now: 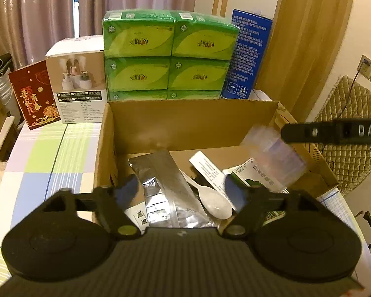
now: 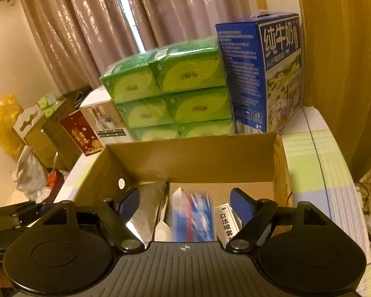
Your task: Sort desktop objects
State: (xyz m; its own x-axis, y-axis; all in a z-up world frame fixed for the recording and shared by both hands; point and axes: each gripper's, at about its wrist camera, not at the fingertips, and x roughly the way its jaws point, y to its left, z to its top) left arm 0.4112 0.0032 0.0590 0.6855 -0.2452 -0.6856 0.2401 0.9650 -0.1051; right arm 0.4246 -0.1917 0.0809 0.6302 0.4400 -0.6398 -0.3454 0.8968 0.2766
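The cardboard box (image 1: 185,126) stands on the bench (image 1: 49,158), its far wall against the stacked green tissue packs (image 1: 170,52) at the bench's far edge. Sorted items lie on its floor: a silver foil pouch (image 1: 160,185) toward the left wall, a white plastic spoon (image 1: 214,201) beside it at the near middle, a white printed carton (image 1: 207,168) behind the spoon, and a green-and-white carton (image 1: 254,175) toward the right wall.

A transparent packet (image 1: 274,153) with blue and red print shows blurred above the right side of the box, just under the right tool (image 2: 184,199). In the right wrist view the same packet (image 2: 195,215) sits between the tool's fingers, which stand spread with clear gaps on either side. Judgement: the packet is released, or at the point of release, into the box; whether it rests on the contents cannot be told through the blur.

The left tool (image 1: 181,185) hovers over the near edge of the box, fingers (image 1: 129,185) spread wide and grasping nothing.

Recommended practice: let the packet settle flat within the walls, clear of the right rim, then lift the right tool straight up so its fingers snag neither the packet nor the spray carton (image 2: 228,222) beside it. The left tool ought to stay clear of the near wall.

A blue milk carton (image 1: 247,54) stands at the far right corner; a white humidifier box (image 1: 78,86) and a red gift box (image 1: 34,94) stand left of the tissue packs.
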